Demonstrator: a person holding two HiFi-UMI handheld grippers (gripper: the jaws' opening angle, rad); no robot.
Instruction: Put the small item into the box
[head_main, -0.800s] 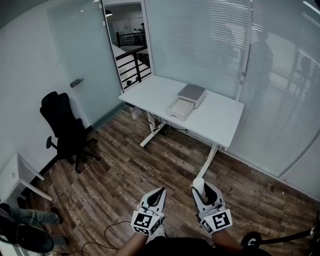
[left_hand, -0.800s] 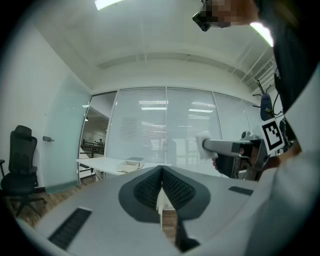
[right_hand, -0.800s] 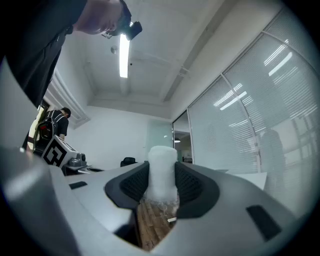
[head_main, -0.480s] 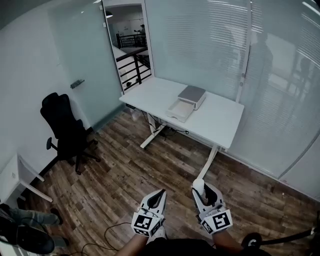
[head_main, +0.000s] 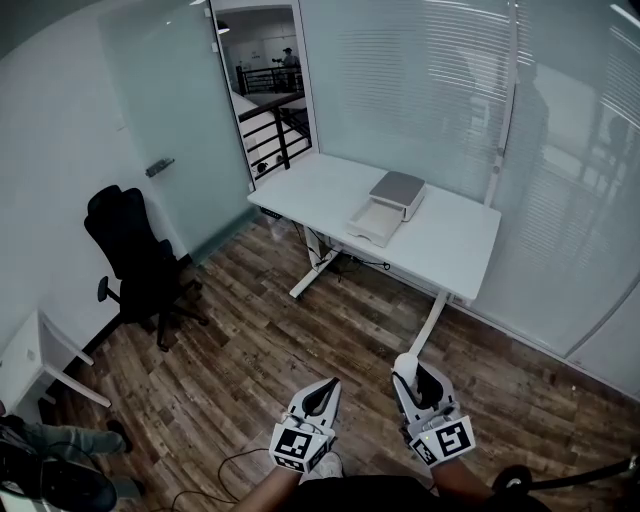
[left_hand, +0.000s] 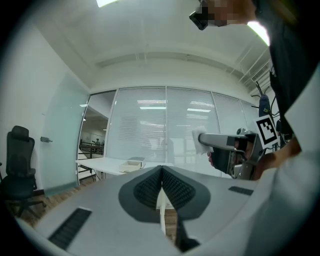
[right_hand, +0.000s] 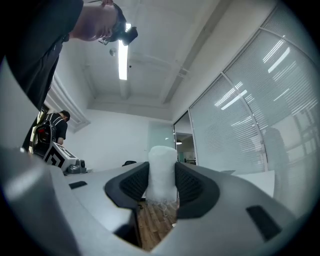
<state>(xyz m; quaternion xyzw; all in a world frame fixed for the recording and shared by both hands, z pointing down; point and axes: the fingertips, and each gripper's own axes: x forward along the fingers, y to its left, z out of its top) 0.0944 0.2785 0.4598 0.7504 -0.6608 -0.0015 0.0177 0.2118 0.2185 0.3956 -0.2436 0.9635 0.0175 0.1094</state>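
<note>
Across the room stands a white table (head_main: 452, 240). On it lies the box (head_main: 373, 221), an open pale tray with its grey lid part (head_main: 398, 187) behind. In the left gripper view the box (left_hand: 131, 163) looks small and distant. My right gripper (head_main: 414, 377) is shut on the small item (head_main: 404, 365), a white wrapped roll; it stands upright between the pads (right_hand: 161, 172) in the right gripper view. My left gripper (head_main: 322, 392) is shut with nothing in it, its pads meeting (left_hand: 162, 172). Both grippers are held low, close to my body, far from the table.
A black office chair (head_main: 135, 255) stands at the left on the wooden floor (head_main: 250, 350). Glass walls with blinds (head_main: 420, 90) run behind the table. A small white desk (head_main: 35, 355) and a cable (head_main: 215, 470) lie at the lower left.
The whole head view has shifted slightly: the table and both grippers sit a little lower and to the right in the picture. Neither grip has changed.
</note>
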